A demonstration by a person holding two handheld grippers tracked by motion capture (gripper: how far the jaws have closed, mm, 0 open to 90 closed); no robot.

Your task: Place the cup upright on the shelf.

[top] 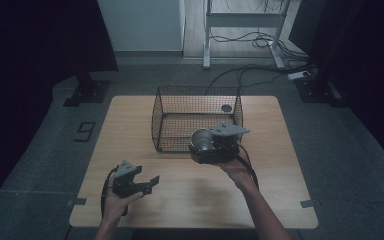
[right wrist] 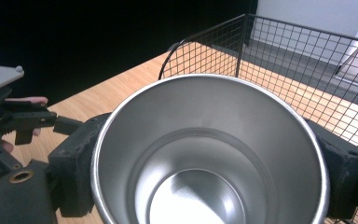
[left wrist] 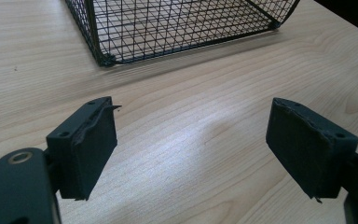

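A shiny steel cup [top: 202,140] [right wrist: 209,154] is clamped between the jaws of my right gripper [top: 206,146], held above the table just in front of the black wire basket [top: 167,112] at its near right side. The cup's inside is empty and its mouth faces the right gripper's camera. My left gripper [top: 149,184] [left wrist: 191,149] hovers low over the wooden table [top: 130,130] at the near left, jaws wide apart with nothing between them. One corner of the basket [left wrist: 102,58] lies ahead of it.
The basket stands in the table's far middle; its mesh [right wrist: 307,70] rises behind the cup. Bare wood [left wrist: 191,93] lies between the left gripper and the basket. Beyond the table are desk legs [top: 207,35] and floor cables [top: 260,70].
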